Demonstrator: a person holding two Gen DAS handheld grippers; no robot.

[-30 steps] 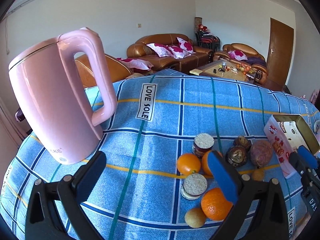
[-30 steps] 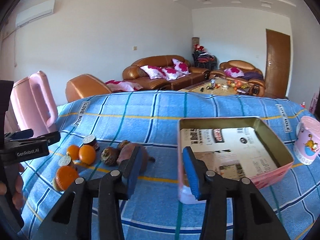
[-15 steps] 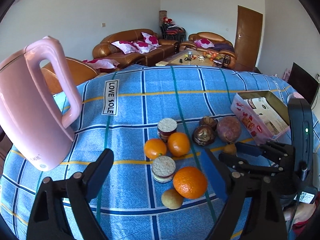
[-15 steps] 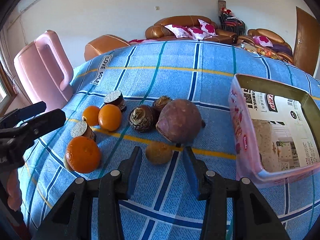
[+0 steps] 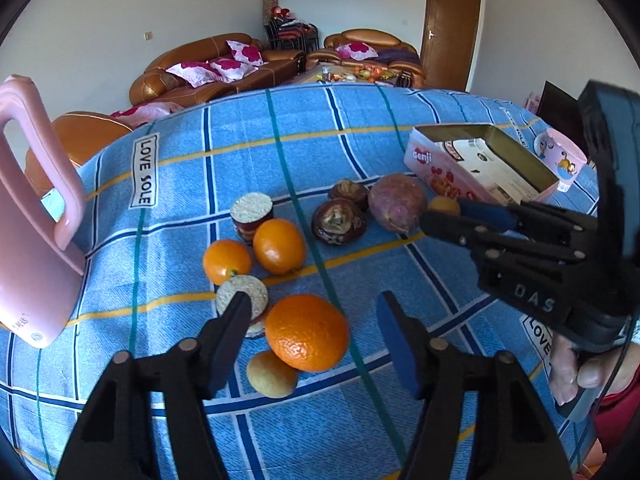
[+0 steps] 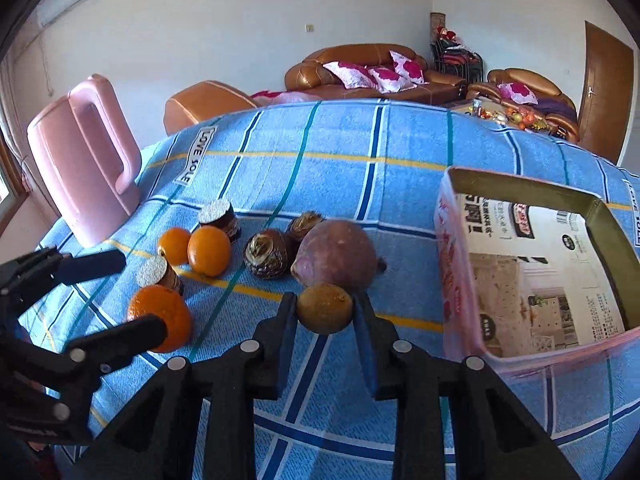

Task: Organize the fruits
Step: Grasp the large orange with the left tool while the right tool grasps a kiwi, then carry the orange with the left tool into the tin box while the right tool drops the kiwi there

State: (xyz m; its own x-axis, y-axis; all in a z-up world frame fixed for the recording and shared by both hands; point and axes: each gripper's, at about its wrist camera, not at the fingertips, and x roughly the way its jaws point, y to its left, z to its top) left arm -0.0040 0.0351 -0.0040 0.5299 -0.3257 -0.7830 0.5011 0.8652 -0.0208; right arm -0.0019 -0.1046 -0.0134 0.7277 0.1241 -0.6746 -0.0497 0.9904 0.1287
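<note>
On a blue checked cloth (image 6: 400, 152), the right tongs (image 6: 325, 309) pinch a small brown fruit (image 6: 325, 309) just beside the open box (image 6: 452, 248), while the left tongs (image 5: 314, 320), closing but not touching, flank a large orange (image 5: 307, 333).

The pink kettle (image 5: 28, 240) is cut off by the left wrist view's edge.

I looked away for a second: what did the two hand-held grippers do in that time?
The right hand-held gripper swung from the box to the fruit and shut on the small brown fruit. The left hand-held gripper came down around the big orange, its jaws closing. The other fruit and the pink kettle stayed put.
</note>
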